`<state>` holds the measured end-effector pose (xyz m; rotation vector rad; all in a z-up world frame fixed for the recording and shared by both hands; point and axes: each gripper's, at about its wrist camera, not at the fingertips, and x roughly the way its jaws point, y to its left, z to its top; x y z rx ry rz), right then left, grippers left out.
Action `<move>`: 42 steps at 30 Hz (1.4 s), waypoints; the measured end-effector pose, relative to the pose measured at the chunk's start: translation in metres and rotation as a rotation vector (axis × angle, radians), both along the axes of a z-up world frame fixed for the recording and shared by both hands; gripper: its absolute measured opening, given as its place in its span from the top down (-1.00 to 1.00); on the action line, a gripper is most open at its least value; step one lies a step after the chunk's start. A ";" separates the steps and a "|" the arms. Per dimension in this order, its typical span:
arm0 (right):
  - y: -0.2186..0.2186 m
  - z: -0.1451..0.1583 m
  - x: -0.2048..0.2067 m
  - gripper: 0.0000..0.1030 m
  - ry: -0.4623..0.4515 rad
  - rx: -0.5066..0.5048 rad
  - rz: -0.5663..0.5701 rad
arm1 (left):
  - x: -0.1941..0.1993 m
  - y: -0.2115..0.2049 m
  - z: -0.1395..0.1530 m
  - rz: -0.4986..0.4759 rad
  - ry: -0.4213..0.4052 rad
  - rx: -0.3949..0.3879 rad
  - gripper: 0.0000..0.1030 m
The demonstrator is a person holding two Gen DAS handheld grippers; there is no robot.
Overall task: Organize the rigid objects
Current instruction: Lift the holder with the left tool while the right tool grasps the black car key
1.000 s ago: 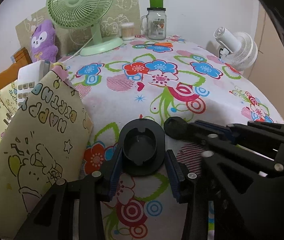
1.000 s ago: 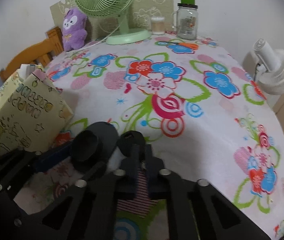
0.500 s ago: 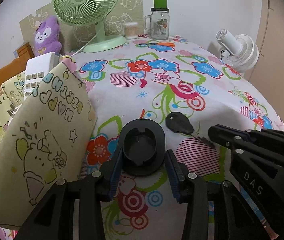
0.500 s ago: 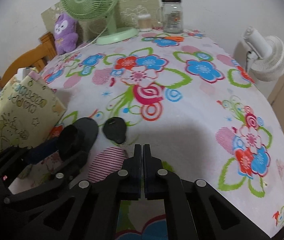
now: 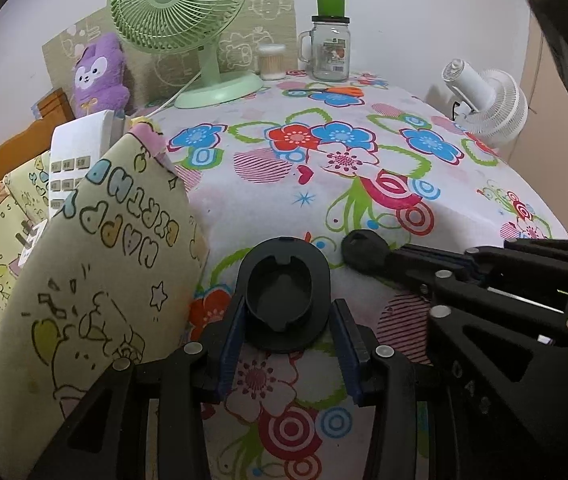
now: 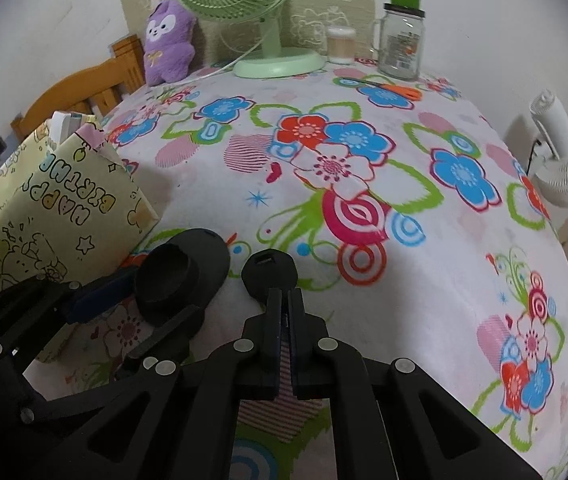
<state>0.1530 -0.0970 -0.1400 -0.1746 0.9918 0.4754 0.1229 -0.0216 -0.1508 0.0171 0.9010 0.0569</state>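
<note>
Left gripper point(image 5: 287, 330) is clamping the black holder point(image 5: 286, 305) on the tablecloth point(image 6: 424, 272). Right gripper point(image 6: 282, 300) is pinching what looks like the key's point(image 6: 269, 274) blade; thin grip, could twist out.

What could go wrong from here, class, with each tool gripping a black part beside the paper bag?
The right tool pinches the small black piece only by its tail, so it could twist loose. The left tool's round black holder sits close to the birthday bag and might snag it.
</note>
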 end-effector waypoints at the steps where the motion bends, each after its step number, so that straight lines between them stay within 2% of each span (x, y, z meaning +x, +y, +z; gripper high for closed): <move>1: 0.002 0.000 0.001 0.82 -0.002 -0.012 0.003 | 0.000 0.000 0.000 -0.001 0.000 -0.002 0.16; 3: 0.005 0.001 0.002 0.63 -0.007 -0.040 0.004 | 0.000 0.000 0.000 -0.001 0.000 -0.005 0.16; 5: 0.004 0.003 0.002 0.60 -0.013 -0.038 0.006 | 0.000 0.001 0.000 -0.001 0.000 -0.012 0.16; 7: 0.002 0.004 0.003 0.45 -0.013 -0.023 0.004 | 0.000 0.002 0.001 -0.003 0.001 -0.020 0.16; 9: 0.000 0.007 0.003 -0.20 -0.022 0.005 0.011 | 0.000 0.003 0.001 0.000 0.004 -0.035 0.16; 11: 0.003 0.010 0.003 -0.30 -0.060 0.011 0.023 | 0.000 0.002 0.001 0.006 0.004 -0.035 0.16; 14: 0.014 0.007 0.006 -0.30 -0.091 -0.032 0.044 | 0.002 0.002 0.001 0.020 0.004 -0.038 0.16; 16: 0.015 0.003 0.013 -0.28 -0.063 -0.010 0.050 | 0.003 0.004 0.001 0.029 0.006 -0.044 0.16; 17: 0.015 0.000 0.017 -0.19 -0.044 -0.005 0.045 | 0.004 0.004 0.001 0.033 0.006 -0.041 0.16; 18: 0.014 -0.004 0.022 0.00 -0.021 0.002 0.037 | 0.005 0.003 0.001 0.032 0.006 -0.035 0.16; 19: 0.013 -0.006 0.023 0.04 -0.019 0.008 0.025 | 0.006 0.002 0.000 0.031 0.003 -0.025 0.16; 21: 0.016 -0.006 0.023 0.35 -0.047 -0.042 0.012 | 0.007 0.001 -0.001 0.031 0.006 -0.019 0.16; 22: 0.018 -0.006 0.023 0.34 -0.057 -0.065 0.008 | 0.008 0.001 -0.001 0.030 0.007 -0.016 0.16; 28: 0.011 -0.005 0.021 0.35 -0.045 -0.045 -0.025 | 0.007 0.002 0.000 0.022 0.012 -0.034 0.16; 30: 0.007 -0.002 0.019 0.35 -0.041 -0.030 -0.036 | 0.005 0.001 0.003 0.023 0.005 -0.029 0.36; 37: -0.002 0.010 0.004 0.34 -0.064 -0.040 -0.060 | 0.002 -0.004 0.004 0.002 0.022 -0.055 0.36; 42: -0.012 0.009 -0.002 0.34 -0.051 -0.021 -0.089 | 0.002 -0.007 0.003 0.005 0.008 -0.030 0.34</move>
